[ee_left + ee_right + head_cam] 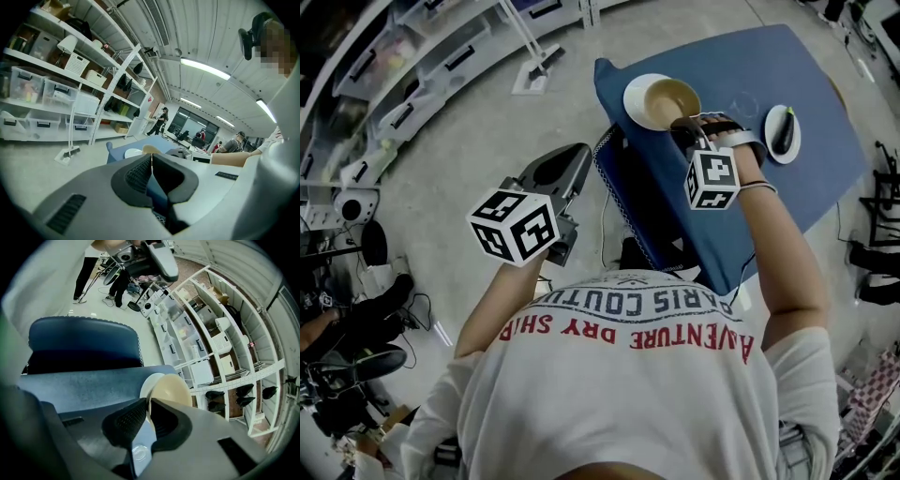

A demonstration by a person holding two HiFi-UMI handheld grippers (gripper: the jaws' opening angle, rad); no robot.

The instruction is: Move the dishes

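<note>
A beige bowl (668, 99) hangs tilted just over a white plate (636, 101) at the near left corner of the blue table (806, 187). My right gripper (683, 123) is shut on the bowl's near rim. In the right gripper view the bowl (172, 389) stands on edge between the jaws, with the white plate (148, 383) behind it. A second small white plate (794, 139) with a dark long thing on it lies to the right. My left gripper (567, 169) hangs over the floor left of the table, its jaws (151, 161) shut and holding nothing.
A dark blue chair (84, 341) stands against the table's near side. White shelving with storage bins (412, 84) lines the left, and a broom head (536, 73) lies on the floor near it. Several people (201, 138) stand far off.
</note>
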